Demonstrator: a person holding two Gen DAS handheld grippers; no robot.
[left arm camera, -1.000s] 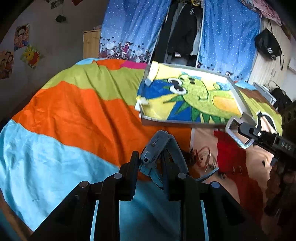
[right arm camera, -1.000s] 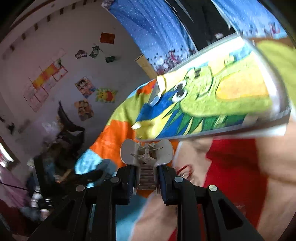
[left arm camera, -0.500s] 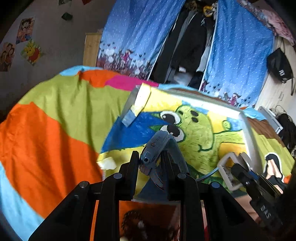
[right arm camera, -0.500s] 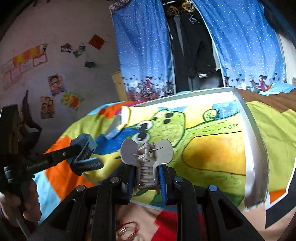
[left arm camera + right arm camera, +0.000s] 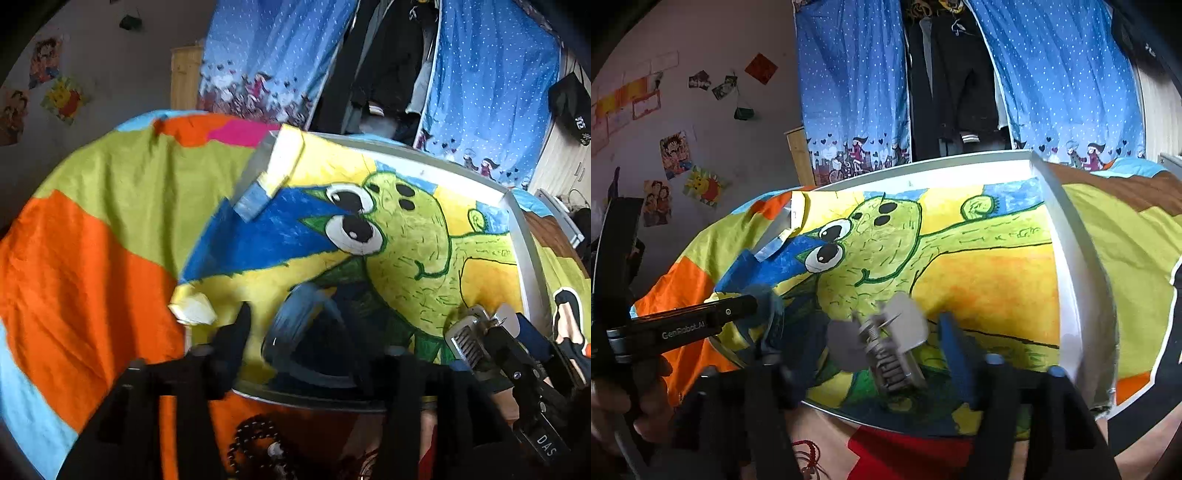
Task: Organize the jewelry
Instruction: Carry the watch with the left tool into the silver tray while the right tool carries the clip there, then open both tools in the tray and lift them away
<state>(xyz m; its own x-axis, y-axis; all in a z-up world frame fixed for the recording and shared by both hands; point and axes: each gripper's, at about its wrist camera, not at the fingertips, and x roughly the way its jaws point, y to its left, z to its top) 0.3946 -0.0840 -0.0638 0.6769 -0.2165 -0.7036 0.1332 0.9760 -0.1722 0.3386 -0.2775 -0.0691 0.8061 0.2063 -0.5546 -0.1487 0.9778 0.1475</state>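
Left gripper (image 5: 314, 332), jaws just opened and apart, with a blurred dark blue plastic hair claw (image 5: 310, 332) loose between them. Right gripper (image 5: 886, 350), likewise just opened, a grey plastic hair claw (image 5: 886, 347) unclamped above the white tray lined with a green cartoon drawing (image 5: 1071, 280).

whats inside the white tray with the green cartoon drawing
The tray has a painted green cartoon lining its floor. Over its near edge sit a grey hair claw and a blurred blue clip, both just let go. The black fingers hide the near floor.
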